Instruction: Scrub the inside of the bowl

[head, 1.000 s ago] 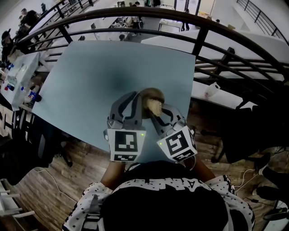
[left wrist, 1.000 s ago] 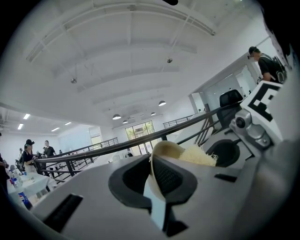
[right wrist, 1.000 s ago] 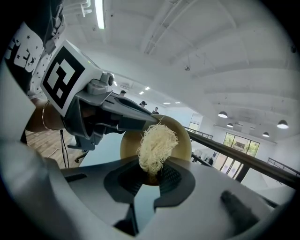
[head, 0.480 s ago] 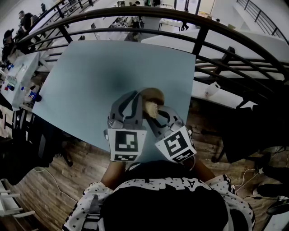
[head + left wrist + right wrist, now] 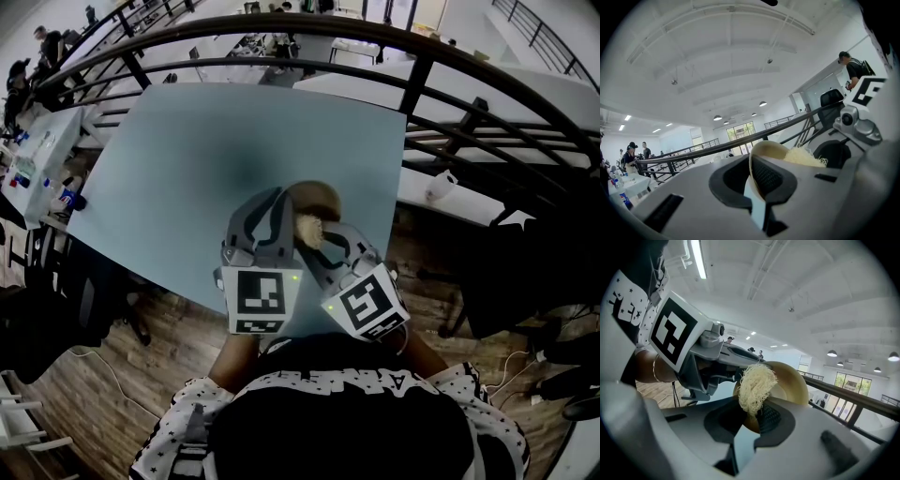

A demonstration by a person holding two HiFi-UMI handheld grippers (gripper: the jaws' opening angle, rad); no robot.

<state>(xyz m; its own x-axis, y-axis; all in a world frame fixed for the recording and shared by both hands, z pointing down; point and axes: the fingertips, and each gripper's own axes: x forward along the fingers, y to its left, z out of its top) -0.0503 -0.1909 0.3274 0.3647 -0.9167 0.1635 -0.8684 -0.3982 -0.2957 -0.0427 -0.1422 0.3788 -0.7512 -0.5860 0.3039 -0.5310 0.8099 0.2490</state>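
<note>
- Starting left of the bowl (image 5: 317, 197) with a pale blue table (image 5: 187, 159), spread beneath the bowl as well and reaching far beyond it.
- Pinching the bowl's left rim with the left gripper (image 5: 284, 208), jaws drawn almost together, only the thin wall between the pads.
- Holding the tan bowl tipped on its side, brown outside turned up and away, hollow turned back toward the person and toward the right gripper (image 5: 323, 242); no telling whether the bowl touches anything beneath it.
- Setting a pale, stringy scrubber (image 5: 756, 385) into the bowl's mouth, on the left part of the hollow, close beside the pinched rim.
- Clamping that scrubber from just right of the bowl and nearer the person, right gripper's jaws closed on the lower end of the bundle, loose fibres fanning out above the pads toward the bowl's inner wall.
- Showing both square-marker cubes side by side below the bowl, nearly touching.
- Ending right of and beyond the bowl with a dark curved railing (image 5: 422, 70).
</note>
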